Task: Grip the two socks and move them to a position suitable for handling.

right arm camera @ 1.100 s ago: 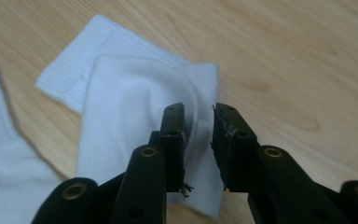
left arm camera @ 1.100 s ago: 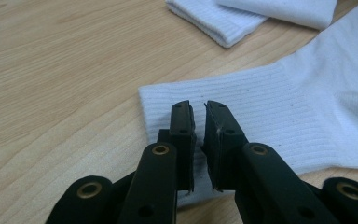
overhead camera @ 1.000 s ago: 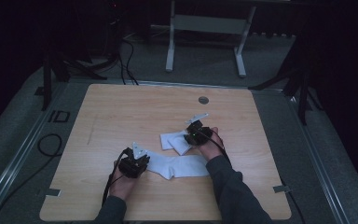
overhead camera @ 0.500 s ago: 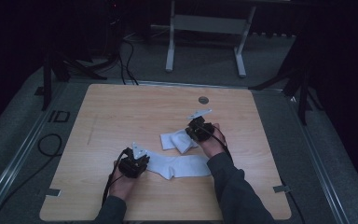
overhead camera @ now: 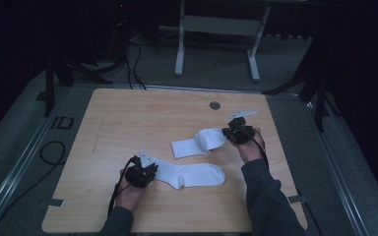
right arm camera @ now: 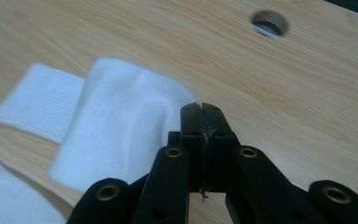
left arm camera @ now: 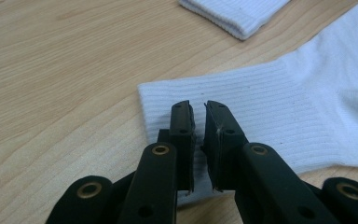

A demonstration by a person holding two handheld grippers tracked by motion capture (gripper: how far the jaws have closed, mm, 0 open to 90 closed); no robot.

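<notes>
Left gripper (overhead camera: 147,169), nearest me, has its jaws nearly together over the ribbed cuff of the near sock (overhead camera: 189,174), which lies flat, long axis across the table (overhead camera: 128,118), toe to the right. Farther off, my right gripper (overhead camera: 230,132) is clamped on the folded-over toe of the far sock (overhead camera: 199,142), cuff pointing left.
</notes>
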